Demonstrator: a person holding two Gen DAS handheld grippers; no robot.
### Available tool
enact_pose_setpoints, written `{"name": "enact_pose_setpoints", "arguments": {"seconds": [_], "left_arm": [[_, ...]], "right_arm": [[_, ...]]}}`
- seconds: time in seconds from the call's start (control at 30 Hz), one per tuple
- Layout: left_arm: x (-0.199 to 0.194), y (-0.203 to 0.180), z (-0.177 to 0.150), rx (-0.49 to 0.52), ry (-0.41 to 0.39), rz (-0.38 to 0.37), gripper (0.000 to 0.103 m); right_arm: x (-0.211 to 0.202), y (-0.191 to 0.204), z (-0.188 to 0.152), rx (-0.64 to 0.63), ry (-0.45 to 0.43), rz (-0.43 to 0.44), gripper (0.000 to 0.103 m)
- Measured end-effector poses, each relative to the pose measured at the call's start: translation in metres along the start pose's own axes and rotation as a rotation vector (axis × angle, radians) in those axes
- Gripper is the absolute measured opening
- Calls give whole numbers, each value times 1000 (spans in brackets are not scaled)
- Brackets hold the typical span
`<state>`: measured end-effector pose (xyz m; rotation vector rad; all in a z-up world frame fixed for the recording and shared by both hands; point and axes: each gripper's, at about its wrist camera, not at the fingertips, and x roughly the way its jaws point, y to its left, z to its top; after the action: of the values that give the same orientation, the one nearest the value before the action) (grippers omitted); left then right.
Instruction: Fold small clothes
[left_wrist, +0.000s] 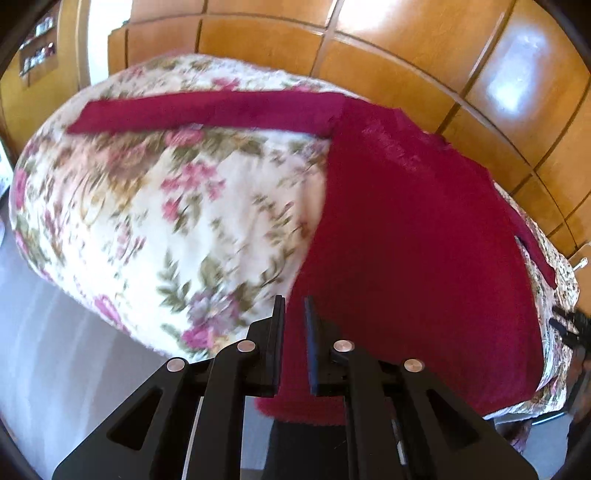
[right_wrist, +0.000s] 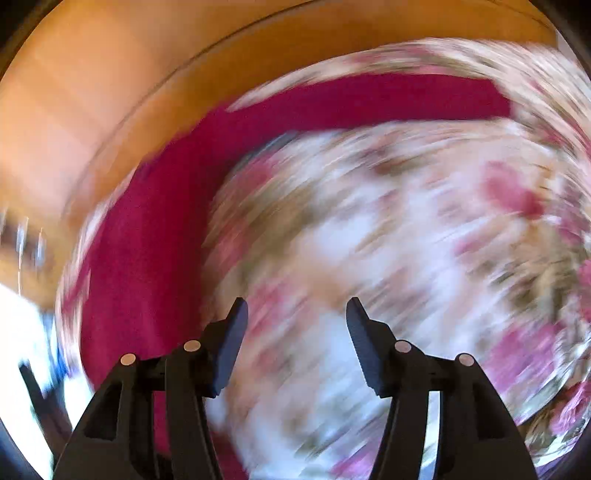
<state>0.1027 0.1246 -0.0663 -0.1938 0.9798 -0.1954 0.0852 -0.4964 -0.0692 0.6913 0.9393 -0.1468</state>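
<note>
A dark red fuzzy sweater (left_wrist: 406, 229) lies flat on a floral bedspread (left_wrist: 155, 206), one sleeve (left_wrist: 207, 110) stretched out to the left. My left gripper (left_wrist: 294, 306) hovers over the sweater's near left hem edge, jaws a narrow gap apart with red cloth showing between them; whether it pinches the cloth is unclear. In the blurred right wrist view the sweater (right_wrist: 147, 240) lies at the left with a sleeve (right_wrist: 369, 99) running right. My right gripper (right_wrist: 297, 310) is open and empty above the floral bedspread (right_wrist: 388, 240).
Wooden wardrobe doors (left_wrist: 388, 66) stand right behind the bed. Grey floor (left_wrist: 44, 350) lies at the lower left. The right wrist view is heavily motion-blurred, with wood panelling (right_wrist: 92, 92) at the upper left.
</note>
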Motion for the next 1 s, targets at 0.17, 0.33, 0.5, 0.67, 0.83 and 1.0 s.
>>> {"name": "enact_pose_setpoints", "arguments": {"seconds": [0.17, 0.33, 0.5, 0.67, 0.83, 1.0], "left_arm": [[-1, -31, 13, 51, -69, -17, 65], [13, -60, 20, 92, -61, -45, 65], [33, -83, 20, 132, -22, -56, 65], [45, -93, 24, 146, -8, -73, 65], [55, -96, 34, 128, -3, -134, 65], [56, -99, 47, 105, -27, -178, 65]], "right_arm": [[9, -79, 72, 300, -143, -80, 51], [29, -105, 119, 405, -213, -142, 45], [54, -113, 162, 408, -222, -244, 15], [32, -84, 177, 278, -282, -226, 6], [3, 8, 185, 77, -329, -32, 6], [14, 136, 177, -133, -288, 189, 6]]}}
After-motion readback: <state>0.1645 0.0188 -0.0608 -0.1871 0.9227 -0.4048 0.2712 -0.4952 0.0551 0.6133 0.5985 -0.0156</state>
